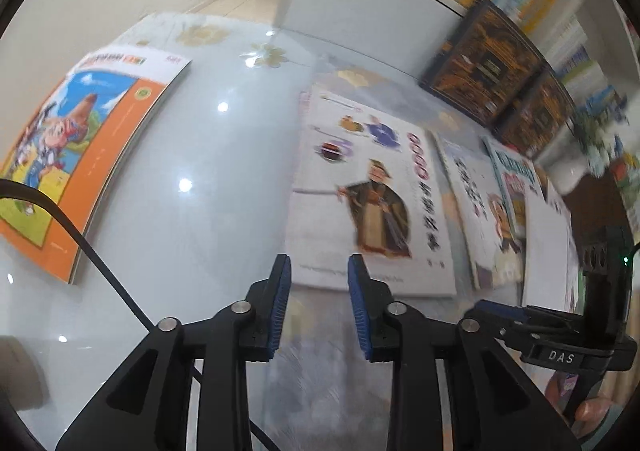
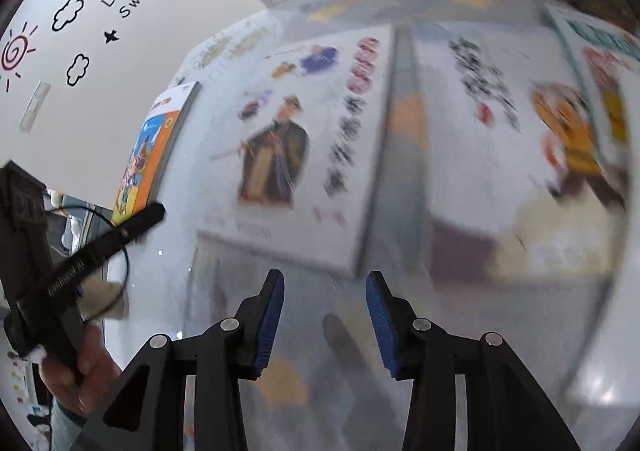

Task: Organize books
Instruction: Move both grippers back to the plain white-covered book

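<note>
Lying flat on the glossy glass table point(image 1: 224, 179), the white picture book point(image 1: 372, 195) sits just ahead of the left gripper point(image 1: 319, 271), whose blue ribbed pads stand slightly apart with nothing between them. The right gripper point(image 2: 325, 283) hovers near the same book's lower corner, jaws parted and empty. Three or four thin books overlap in a row; one orange book point(image 1: 76, 155) lies well apart.

Bench point(image 1: 208, 155): smooth, glossy, reflective top. Orange book point(image 1: 76, 155): glossy paper cover. Fingers point(image 1: 280, 307): matt black plastic, ribbed blue pads, metal pins.
</note>
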`<state>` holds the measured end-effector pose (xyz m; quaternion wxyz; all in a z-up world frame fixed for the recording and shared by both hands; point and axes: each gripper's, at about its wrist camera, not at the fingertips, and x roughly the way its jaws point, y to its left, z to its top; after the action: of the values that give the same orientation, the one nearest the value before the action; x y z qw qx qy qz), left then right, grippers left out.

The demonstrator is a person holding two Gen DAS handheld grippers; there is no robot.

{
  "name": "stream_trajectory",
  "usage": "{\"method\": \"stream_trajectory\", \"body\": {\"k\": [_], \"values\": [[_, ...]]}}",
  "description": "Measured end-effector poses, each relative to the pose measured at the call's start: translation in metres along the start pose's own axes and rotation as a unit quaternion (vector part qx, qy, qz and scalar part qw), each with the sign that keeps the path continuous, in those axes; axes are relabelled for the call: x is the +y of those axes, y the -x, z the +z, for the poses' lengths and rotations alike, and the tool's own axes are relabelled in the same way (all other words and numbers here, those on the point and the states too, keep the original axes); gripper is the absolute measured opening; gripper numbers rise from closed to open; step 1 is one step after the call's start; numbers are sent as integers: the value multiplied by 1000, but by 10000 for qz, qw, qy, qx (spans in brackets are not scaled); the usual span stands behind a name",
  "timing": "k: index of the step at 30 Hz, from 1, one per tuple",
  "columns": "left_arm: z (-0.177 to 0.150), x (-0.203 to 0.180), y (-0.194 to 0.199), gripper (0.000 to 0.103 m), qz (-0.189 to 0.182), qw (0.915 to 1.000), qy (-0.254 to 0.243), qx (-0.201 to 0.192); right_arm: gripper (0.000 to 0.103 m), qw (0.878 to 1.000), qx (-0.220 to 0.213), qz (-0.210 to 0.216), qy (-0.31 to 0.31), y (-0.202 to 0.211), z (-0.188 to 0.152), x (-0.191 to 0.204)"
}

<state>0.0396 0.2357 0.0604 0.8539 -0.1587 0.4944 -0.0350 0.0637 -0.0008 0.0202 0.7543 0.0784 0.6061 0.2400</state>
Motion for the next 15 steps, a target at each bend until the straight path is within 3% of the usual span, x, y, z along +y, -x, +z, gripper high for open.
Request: {"method": "stream_trajectory", "body": {"k": [5, 7, 10, 12, 13, 15], "values": [[-11, -53, 18, 29, -116, 9976, -671, -88, 48, 9981, -271, -551, -7, 46, -47, -20], [-12, -80, 24, 31, -285, 9955, -903, -96, 56, 9957, -508, -773, -90, 70, -60, -31], [-13, -120, 36, 38, -472, 9912, -1224, -180, 57, 9880, -1044, -1107, -276, 116, -71, -50], [-15, -145, 44, 67, -456, 9888, -1396, -261, 59, 9830, -1289, -1265, -339, 139, -72, -58], [-16, -158, 50, 73, -449, 9876, -1464, -350, 62, 9781, -1523, -1368, -381, 157, -73, -66], [-19, -181, 60, 81, -474, 9854, -1555, -513, 77, 9710, -1834, -1480, -410, 179, -76, -75]]}}
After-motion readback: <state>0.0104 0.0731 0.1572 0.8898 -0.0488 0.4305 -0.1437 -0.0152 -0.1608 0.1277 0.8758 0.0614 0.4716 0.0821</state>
